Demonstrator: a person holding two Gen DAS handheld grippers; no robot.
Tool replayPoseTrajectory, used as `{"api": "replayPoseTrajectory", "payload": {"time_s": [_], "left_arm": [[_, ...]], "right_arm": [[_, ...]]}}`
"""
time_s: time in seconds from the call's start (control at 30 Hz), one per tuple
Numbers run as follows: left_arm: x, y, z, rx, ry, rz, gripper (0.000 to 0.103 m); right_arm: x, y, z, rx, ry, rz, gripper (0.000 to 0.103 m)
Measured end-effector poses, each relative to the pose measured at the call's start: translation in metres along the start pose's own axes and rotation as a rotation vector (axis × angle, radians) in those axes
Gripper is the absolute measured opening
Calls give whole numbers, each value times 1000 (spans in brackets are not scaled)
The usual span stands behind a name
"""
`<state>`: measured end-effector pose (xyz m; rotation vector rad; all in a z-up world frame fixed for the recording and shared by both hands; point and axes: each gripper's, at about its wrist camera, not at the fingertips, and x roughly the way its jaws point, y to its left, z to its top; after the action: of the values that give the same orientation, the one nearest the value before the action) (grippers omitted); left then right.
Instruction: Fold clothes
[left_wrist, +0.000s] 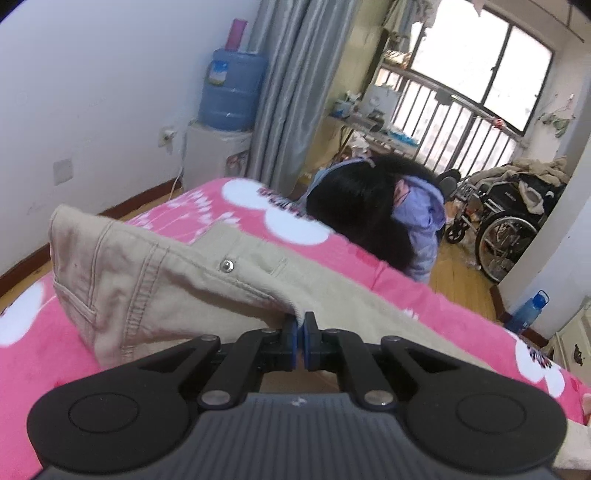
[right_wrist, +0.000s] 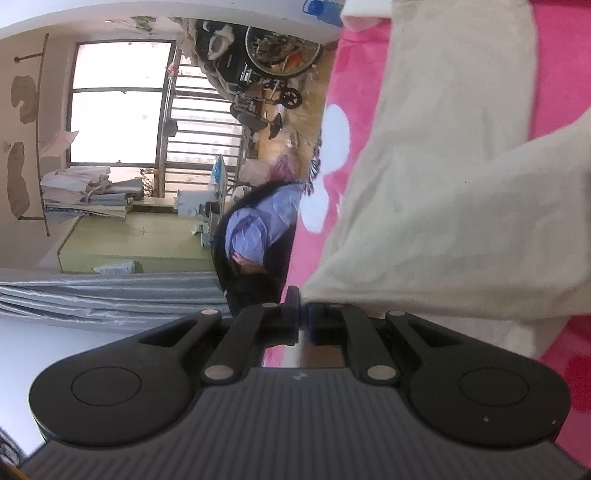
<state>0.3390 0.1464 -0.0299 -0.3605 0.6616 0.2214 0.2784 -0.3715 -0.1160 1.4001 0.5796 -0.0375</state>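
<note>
Beige trousers (left_wrist: 155, 273) with a metal rivet lie on a pink flowered blanket (left_wrist: 37, 354), their waistband end lifted and folded over. My left gripper (left_wrist: 300, 325) is shut on an edge of the trousers fabric just in front of the camera. In the right wrist view, which is turned on its side, the same beige trousers (right_wrist: 443, 206) stretch across the pink blanket (right_wrist: 554, 74). My right gripper (right_wrist: 303, 299) is shut on the cloth's lower edge.
A person in a lilac jacket (left_wrist: 417, 218) with dark hair bends at the bed's far edge. A water dispenser (left_wrist: 229, 96) stands by grey curtains (left_wrist: 291, 92). A wheelchair (left_wrist: 506, 221) is near the window. A blue bottle (left_wrist: 528, 310) sits at the right.
</note>
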Motion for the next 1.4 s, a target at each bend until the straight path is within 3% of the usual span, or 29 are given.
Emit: {"api": "replayPoseTrajectory", "payload": {"time_s": [0.2,0.6,1.1,1.3,1.4], "left_arm": [[36,-16,13,6,-20,-10,4],[94,-29,25,34,11,-13,4],[153,-28,24,37,93,-22,5],[167,-24,25,29,115,-40,16],[161,-19,30,11,102,-66,33]], "right_arm": [[31,10,15,-40,-6,16,3],[81,35,34,-130,-9,-35,3],[126,16,39,-162,-23,-143,3],[137,4,44,-113,10,-171,8],[133,2,46,-93,23,-165,15]]}}
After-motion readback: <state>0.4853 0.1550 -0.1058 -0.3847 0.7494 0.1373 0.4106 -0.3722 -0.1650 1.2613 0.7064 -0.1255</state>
